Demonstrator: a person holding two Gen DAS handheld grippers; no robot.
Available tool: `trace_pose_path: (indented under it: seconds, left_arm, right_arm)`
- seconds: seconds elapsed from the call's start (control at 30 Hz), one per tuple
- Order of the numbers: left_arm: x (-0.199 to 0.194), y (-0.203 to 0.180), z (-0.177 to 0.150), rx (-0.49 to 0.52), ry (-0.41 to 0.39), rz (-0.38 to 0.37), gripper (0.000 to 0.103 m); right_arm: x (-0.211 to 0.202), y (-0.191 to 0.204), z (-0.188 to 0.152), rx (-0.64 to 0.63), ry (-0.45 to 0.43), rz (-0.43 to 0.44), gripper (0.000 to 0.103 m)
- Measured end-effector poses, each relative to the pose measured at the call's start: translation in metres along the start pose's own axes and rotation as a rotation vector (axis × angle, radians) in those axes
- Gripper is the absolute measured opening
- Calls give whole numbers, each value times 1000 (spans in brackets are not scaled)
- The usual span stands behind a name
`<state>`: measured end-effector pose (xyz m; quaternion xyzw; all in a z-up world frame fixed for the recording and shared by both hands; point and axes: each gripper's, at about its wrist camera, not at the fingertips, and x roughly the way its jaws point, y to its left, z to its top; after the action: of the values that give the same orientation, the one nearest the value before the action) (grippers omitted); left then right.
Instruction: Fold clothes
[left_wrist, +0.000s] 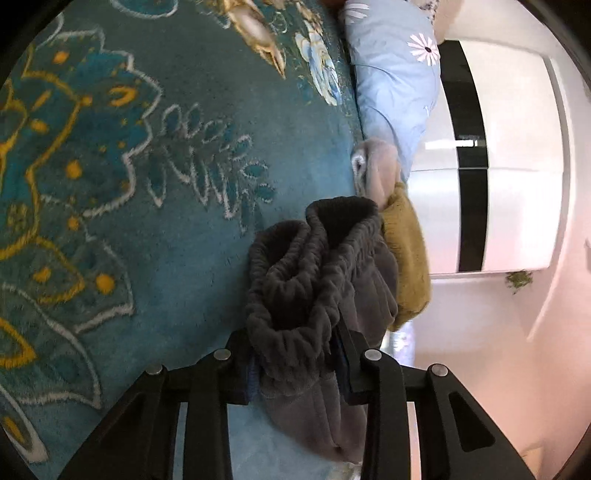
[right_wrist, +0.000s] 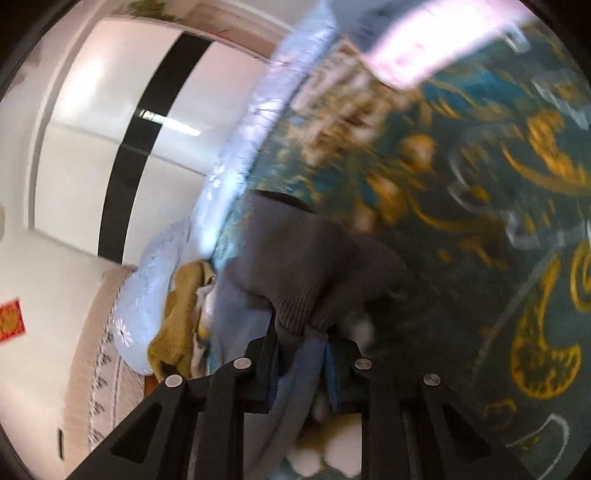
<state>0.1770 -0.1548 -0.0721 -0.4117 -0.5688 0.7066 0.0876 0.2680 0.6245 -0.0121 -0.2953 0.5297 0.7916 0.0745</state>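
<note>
Grey fleece trousers (left_wrist: 314, 280) are hanging over the teal patterned blanket (left_wrist: 147, 184); I am clamping my left hand-held gripper (left_wrist: 295, 369) on their gathered waistband and my right hand-held gripper (right_wrist: 301, 354) on grey cloth, wanting even tension before folding.

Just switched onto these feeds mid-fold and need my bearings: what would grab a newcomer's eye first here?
First, the dark grey garment, its gathered waistband bunched between the fingers of the left gripper; the right gripper is closed on grey cloth too. Under it spreads the teal blanket with yellow and white flowers. Beyond the garment lies a mustard-yellow piece, against a pale blue daisy-print pillow at the bed's edge.
</note>
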Motion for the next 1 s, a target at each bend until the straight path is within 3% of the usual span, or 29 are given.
trace_pose_path:
  seconds: [0.2,0.33,0.5,0.53,0.7,0.77,0.83,0.9,1.0]
  left_arm:
    - [-3,-2,1,-56,15,51,39]
    - [-25,-11,1,-39,-33,96,42]
    - [-48,-63,-10,193,-112,194,43]
    - [-45,-80,-18,260,-108,177,43]
    - [6,-139,-65,488,47,72,45]
    - [33,-148,-78,533,111,63,45]
    - [64,-144,-78,537,140,132,45]
    - [77,-129,-67,510,115,216,45]
    - [80,-94,-47,390,118,260,39]
  right_arm:
    - [5,-17,-6,63,6,-3,22]
    - [5,-18,-5,63,11,-12,22]
    - [9,-17,0,63,13,-24,22]
    - [10,-17,0,63,13,-27,22]
    - [10,-14,1,69,16,-37,22]
    - [9,-13,2,67,17,-41,22]
    - [9,-13,2,71,21,-39,22]
    - [8,-14,4,73,30,-39,22]
    - [13,-17,11,63,43,-42,22]
